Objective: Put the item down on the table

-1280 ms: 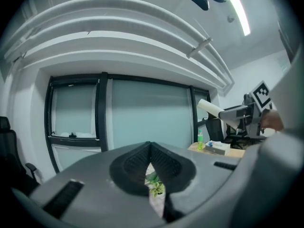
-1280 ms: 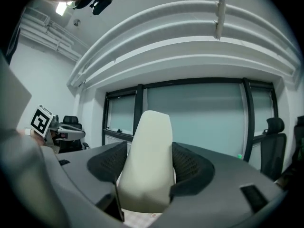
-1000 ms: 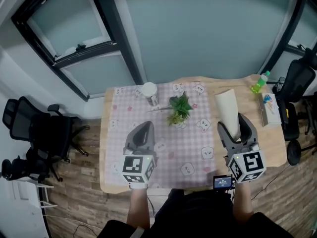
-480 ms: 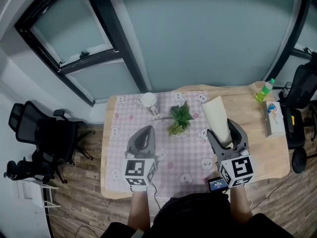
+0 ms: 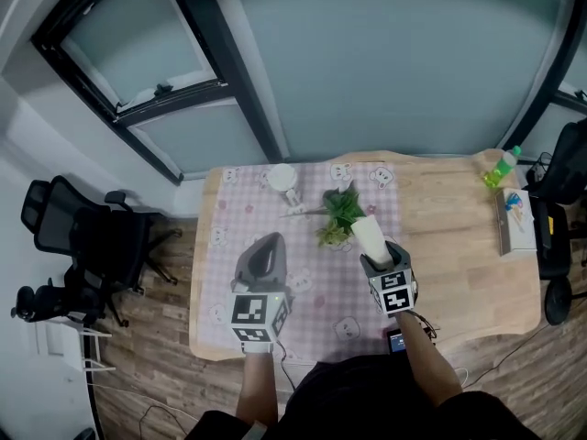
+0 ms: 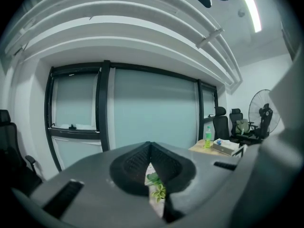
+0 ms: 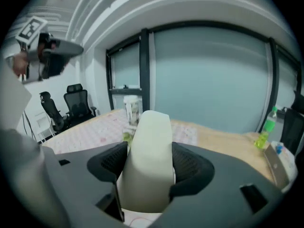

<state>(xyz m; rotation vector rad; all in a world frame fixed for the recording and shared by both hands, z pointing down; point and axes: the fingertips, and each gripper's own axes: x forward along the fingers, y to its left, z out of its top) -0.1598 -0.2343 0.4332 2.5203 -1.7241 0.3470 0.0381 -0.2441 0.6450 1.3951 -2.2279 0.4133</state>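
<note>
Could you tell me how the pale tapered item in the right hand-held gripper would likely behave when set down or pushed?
The pale tapered item shows no denting where the right hand-held gripper clamps it, so it is probably stiff. Tall and narrow, it may tip if stood on the table. Its rounded sides suggest rolling if laid flat.

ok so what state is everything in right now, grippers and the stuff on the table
left gripper: shut, empty
right gripper: shut on the white item
white item: held, not set down yet
plant: upright on the checked cloth
jar: upright, lid on
green bottle: upright at the table's far right corner
</note>
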